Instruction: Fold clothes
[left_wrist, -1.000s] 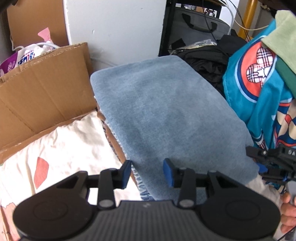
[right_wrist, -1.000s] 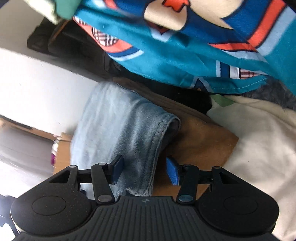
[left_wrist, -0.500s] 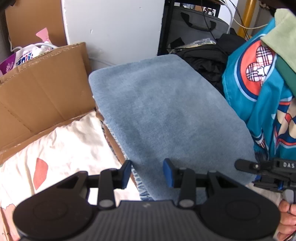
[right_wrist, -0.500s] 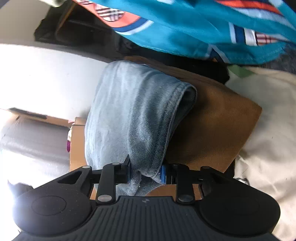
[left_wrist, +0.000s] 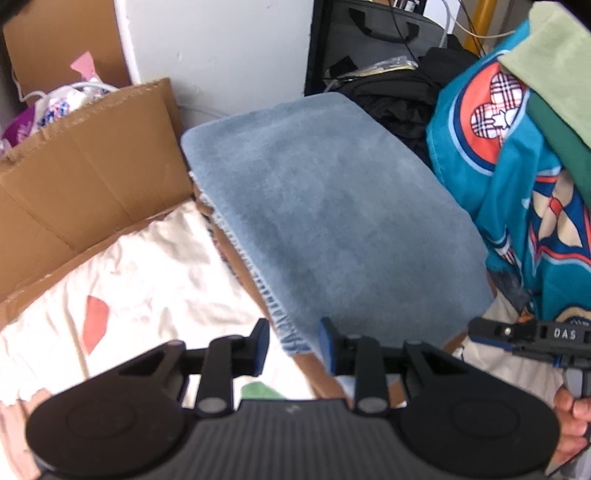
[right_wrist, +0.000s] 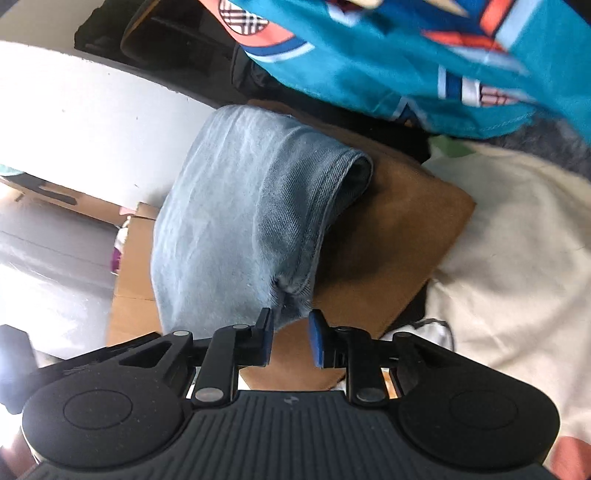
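A folded light-blue denim garment (left_wrist: 332, 206) lies on a brown cardboard sheet (right_wrist: 388, 236). My left gripper (left_wrist: 291, 343) is at its near frayed-hem corner. The jaws are closing, with the hem tip between them and a sliver of gap at the left pad. My right gripper (right_wrist: 290, 334) holds the opposite near corner of the denim (right_wrist: 240, 221). Its jaws are still closing, and the cloth puckers where the pad tips pinch it. In the left wrist view the right gripper's black body (left_wrist: 535, 334) shows at the right edge, with a hand (left_wrist: 569, 413) below it.
A teal patterned garment (left_wrist: 517, 184) hangs at the right, above the denim in the right wrist view (right_wrist: 406, 55). A cream sheet (left_wrist: 147, 273) covers the surface. A cardboard flap (left_wrist: 92, 177) stands at the left. A white wall (left_wrist: 221, 48) and black bags (left_wrist: 399, 92) are behind.
The right jaws narrowed from wide apart onto the denim corner. The left jaws narrowed and the gripper drew back and up, so the hem corner now sits at its fingertips.
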